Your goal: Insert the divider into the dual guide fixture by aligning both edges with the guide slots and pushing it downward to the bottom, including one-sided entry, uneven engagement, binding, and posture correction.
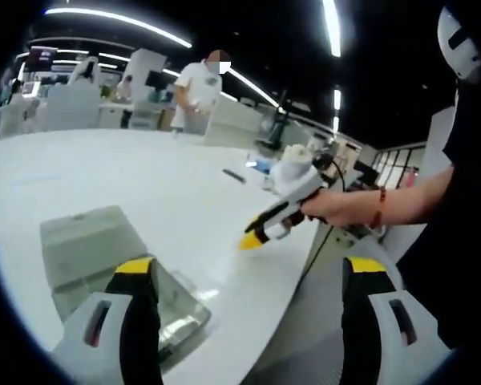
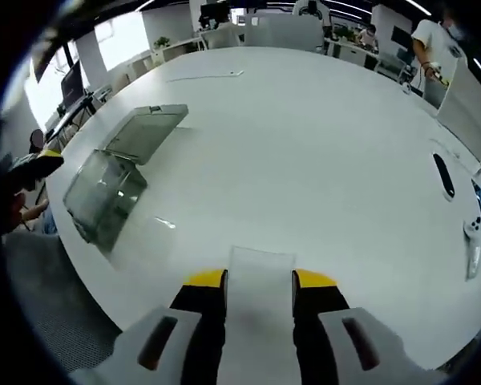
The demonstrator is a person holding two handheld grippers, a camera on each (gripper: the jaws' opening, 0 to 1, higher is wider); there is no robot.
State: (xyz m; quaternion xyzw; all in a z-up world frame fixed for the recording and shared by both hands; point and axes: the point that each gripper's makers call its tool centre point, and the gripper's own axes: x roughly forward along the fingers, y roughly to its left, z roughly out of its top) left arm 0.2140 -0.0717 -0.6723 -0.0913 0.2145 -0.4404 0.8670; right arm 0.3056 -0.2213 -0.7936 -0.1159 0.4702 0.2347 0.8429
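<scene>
Here, the right tool (image 2: 259,290) grips the divider (image 2: 259,277) above a white table (image 2: 321,152); left tool (image 1: 252,277) wide.

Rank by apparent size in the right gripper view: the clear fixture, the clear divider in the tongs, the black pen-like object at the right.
1. Clear fixture, largest.
2. Divider, though its nearness to the camera inflates it.
3. Black pen-like object, smallest and farther off, so its true size is unsure.
</scene>
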